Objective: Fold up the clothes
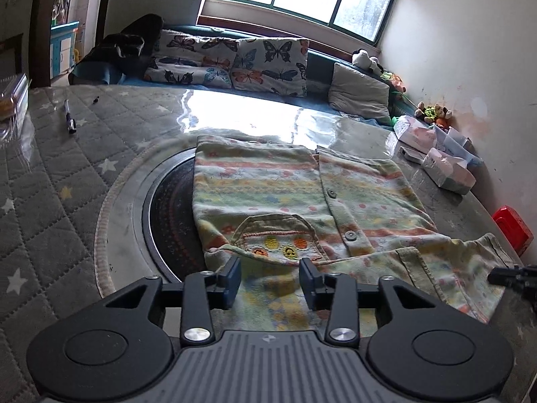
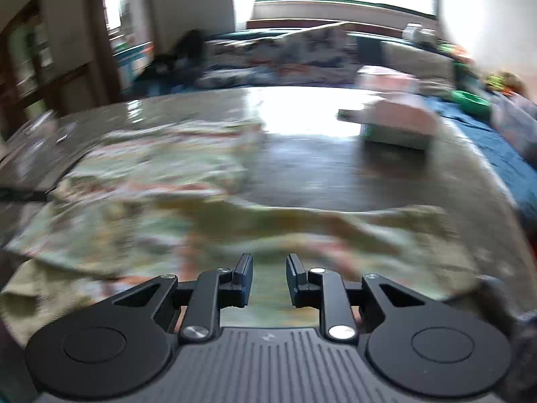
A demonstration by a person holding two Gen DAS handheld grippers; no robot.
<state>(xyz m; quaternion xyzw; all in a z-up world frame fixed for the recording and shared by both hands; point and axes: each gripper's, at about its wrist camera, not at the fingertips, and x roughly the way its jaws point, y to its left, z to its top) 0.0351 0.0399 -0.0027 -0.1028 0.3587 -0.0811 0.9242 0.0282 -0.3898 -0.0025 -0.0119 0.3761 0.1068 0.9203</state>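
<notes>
Shirt (image 1: 302, 201), soft striped knit with buttons and a stitched pocket, lies partly folded at the table's (image 1: 67, 174) near edge. Left gripper (image 1: 270, 280) and right gripper (image 2: 268, 277) hover over its hem, jaws parted, empty. Pinch both hem corners evenly to keep the fold square.

One garment (image 1: 268, 184), two butterfly pillows (image 1: 268, 63) (plus one grey pillow (image 1: 360, 92)), one pen (image 1: 69, 117).

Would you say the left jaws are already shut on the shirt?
No, the left gripper stands open above the shirt, with patterned cloth showing in the wide gap between its jaws.
</notes>
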